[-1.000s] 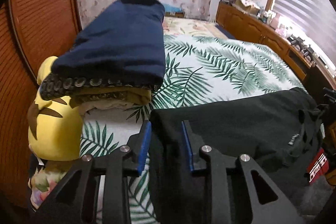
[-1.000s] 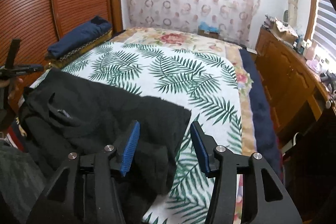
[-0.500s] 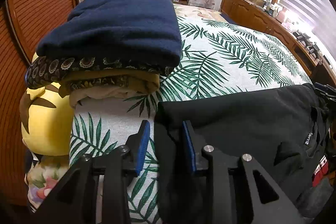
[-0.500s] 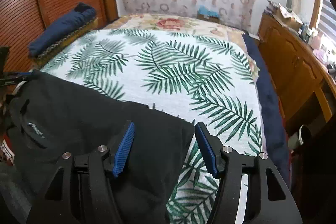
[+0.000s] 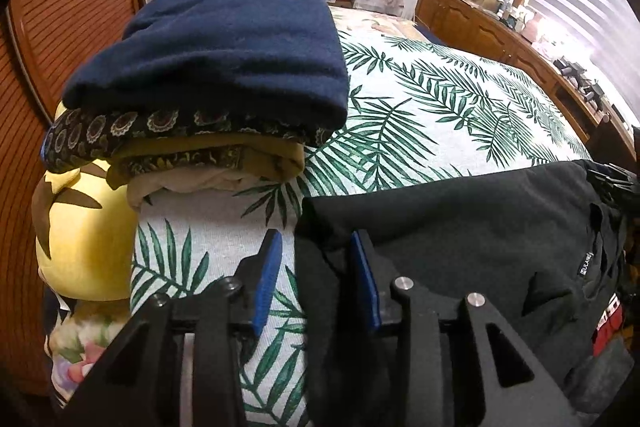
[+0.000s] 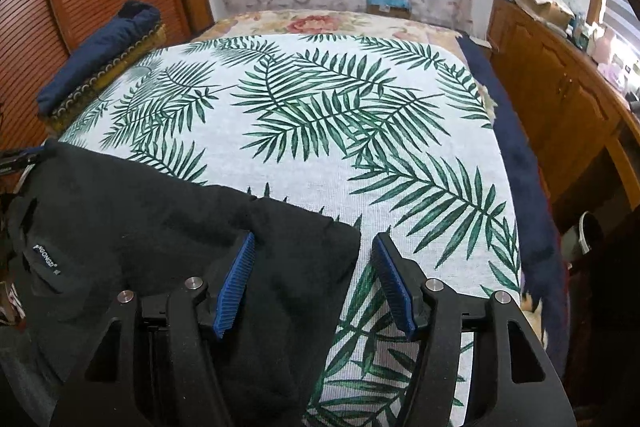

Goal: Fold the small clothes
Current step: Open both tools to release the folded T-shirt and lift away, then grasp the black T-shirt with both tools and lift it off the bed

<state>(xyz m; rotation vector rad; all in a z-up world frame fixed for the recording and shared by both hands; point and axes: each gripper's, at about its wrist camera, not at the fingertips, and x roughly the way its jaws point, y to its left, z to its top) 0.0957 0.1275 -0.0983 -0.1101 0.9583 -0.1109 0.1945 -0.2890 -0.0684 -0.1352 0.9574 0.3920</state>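
A black garment (image 5: pixel 460 219) with a small white label lies spread along the near edge of the palm-leaf bed cover (image 5: pixel 440 107). My left gripper (image 5: pixel 315 241) straddles its left corner. Its jaws are opening: the cloth rests by the right pad, and a gap shows at the left pad. In the right wrist view the same black garment (image 6: pixel 140 211) has its right corner between the jaws of my right gripper (image 6: pixel 315 241). Those jaws are opening too, and the right pad stands apart from the cloth edge.
A stack of folded clothes with a navy piece (image 5: pixel 240 47) on top sits at the bed's left side, above a yellow plush toy (image 5: pixel 80 235). A slatted wooden door (image 5: pixel 60 7) is at the left. Wooden cabinets (image 6: pixel 560 99) line the right.
Both grippers have sunk toward the bed and their jaws have widened. The black garment has come down from hanging bunched to lying flat on the cover.
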